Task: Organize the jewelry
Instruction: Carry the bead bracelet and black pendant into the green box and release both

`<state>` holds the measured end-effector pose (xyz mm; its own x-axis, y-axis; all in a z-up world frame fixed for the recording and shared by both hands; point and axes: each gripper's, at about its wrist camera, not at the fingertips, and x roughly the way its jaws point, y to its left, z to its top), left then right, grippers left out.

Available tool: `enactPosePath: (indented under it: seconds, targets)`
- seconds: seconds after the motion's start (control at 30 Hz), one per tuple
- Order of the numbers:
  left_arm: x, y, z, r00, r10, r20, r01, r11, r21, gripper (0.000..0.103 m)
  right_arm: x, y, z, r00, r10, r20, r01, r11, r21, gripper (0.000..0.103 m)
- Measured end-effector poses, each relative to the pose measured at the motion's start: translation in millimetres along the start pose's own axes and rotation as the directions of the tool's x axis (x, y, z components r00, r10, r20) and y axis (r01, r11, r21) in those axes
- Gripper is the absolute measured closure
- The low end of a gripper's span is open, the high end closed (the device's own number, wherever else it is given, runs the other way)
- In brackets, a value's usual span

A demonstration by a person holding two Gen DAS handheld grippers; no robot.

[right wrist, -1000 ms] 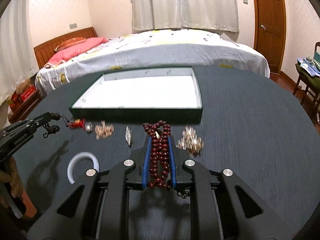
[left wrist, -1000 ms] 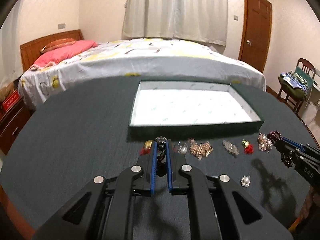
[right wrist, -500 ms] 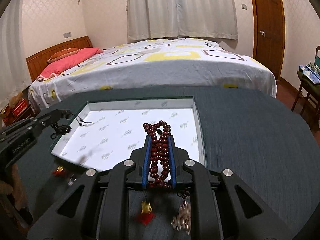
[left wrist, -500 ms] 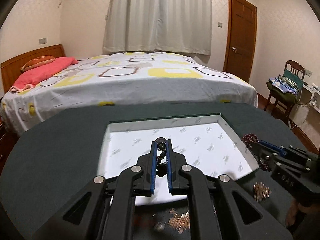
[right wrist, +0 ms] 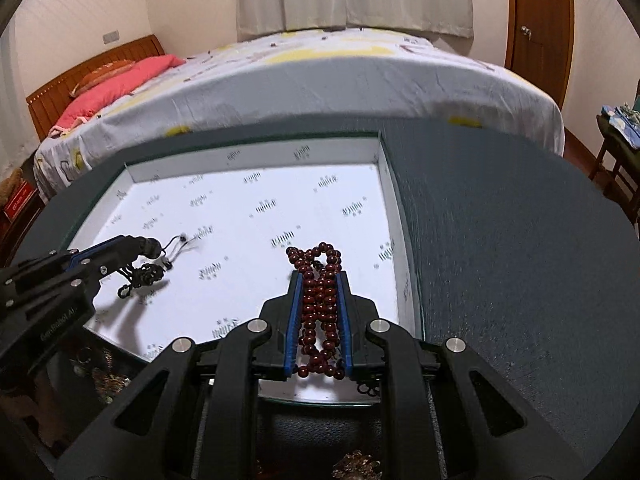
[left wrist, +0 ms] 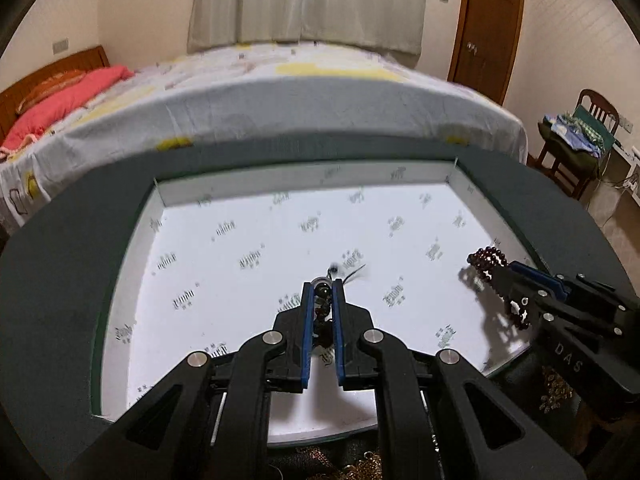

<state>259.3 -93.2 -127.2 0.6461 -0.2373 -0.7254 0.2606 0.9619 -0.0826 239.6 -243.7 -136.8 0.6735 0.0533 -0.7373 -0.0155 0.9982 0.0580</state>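
My left gripper [left wrist: 321, 285] is clamped on a dark beaded bracelet [left wrist: 322, 300], which sits pinched between the blue pads; a thin cord with a small bead sticks out past the tips. From the right camera I see that same gripper [right wrist: 150, 249] at the left of the scene with the dark beads [right wrist: 144, 276] dangling under its tip, over the left part of the tray.

My right gripper [right wrist: 319, 274] is clenched on a string of dark red beads [right wrist: 318, 304]. The strand runs the length of the pads, a loop poking out beyond the tips and another hanging at the near end. In the left camera it shows at the right, the red loop [left wrist: 486, 258] out in front of the gripper [left wrist: 496, 276].

Both grippers are above a shallow tray [right wrist: 256, 158] with a white printed lining and a dark rim, standing on a dark round table [right wrist: 500, 220]. The right one is near the tray's right wall.

A few gold-coloured trinkets [right wrist: 356, 465] lie on the table at the near edge of the tray, partly hidden by the gripper bodies. Beyond the table is a bed [right wrist: 340, 76] with a pink pillow [right wrist: 120, 88].
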Motion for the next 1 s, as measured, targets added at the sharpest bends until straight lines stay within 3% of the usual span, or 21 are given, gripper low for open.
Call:
enactPosePath:
  seconds: [0.1,0.23,0.3,0.33,0.4,0.53,0.83,1.0]
  targets:
    - [5.8,2.9,-0.1,0.999,-0.011,-0.032,0.01,1.0,-0.018,0.093,2.4,-2.1,-0.7,1.0,-0.007,-0.008,0.007,1.0,0.007,0.082]
    - [13.5,2.3,-1.3,0.996,-0.015,-0.083,0.013,1.0,-0.016,0.089,1.8,-0.5,-1.0,1.0,-0.008,-0.005,0.008,1.0,0.0,0.067]
    - [12.8,2.5,-1.7,0.997,-0.014,-0.082,0.013,1.0,-0.021,0.076,1.9,2.6,-1.5,1.0,0.001,-0.008,-0.001,1.0,-0.01,0.061]
    - [11.2,3.3,-1.9,0.997,-0.018,-0.076,0.016,0.999,-0.03,0.064,1.5,4.2,-1.4,1.0,-0.003,-0.006,0.003,1.0,-0.014,0.058]
    - [9.7,4.7,-1.5,0.997,-0.026,-0.069,0.023,0.999,-0.04,0.058,-1.9,7.1,-1.8,1.0,-0.013,0.007,0.014,1.0,-0.023,0.051]
    - [3.7,5.8,-0.6,0.999,-0.016,-0.049,0.013,0.999,-0.047,0.049,-9.3,4.6,-1.9,1.0,-0.013,0.028,0.013,1.0,-0.006,0.049]
    - [-36.6,-0.3,-7.8,0.999,0.02,0.036,-0.018,0.999,-0.036,0.048,-48.1,10.5,-5.9,0.995,0.003,0.096,-0.003,1.0,-0.002,0.049]
    - [-66.1,-4.3,-30.9,0.996,0.06,0.072,-0.057,0.998,-0.039,0.048,-81.3,22.6,-30.3,0.991,0.029,0.133,-0.027,1.0,-0.011,0.049]
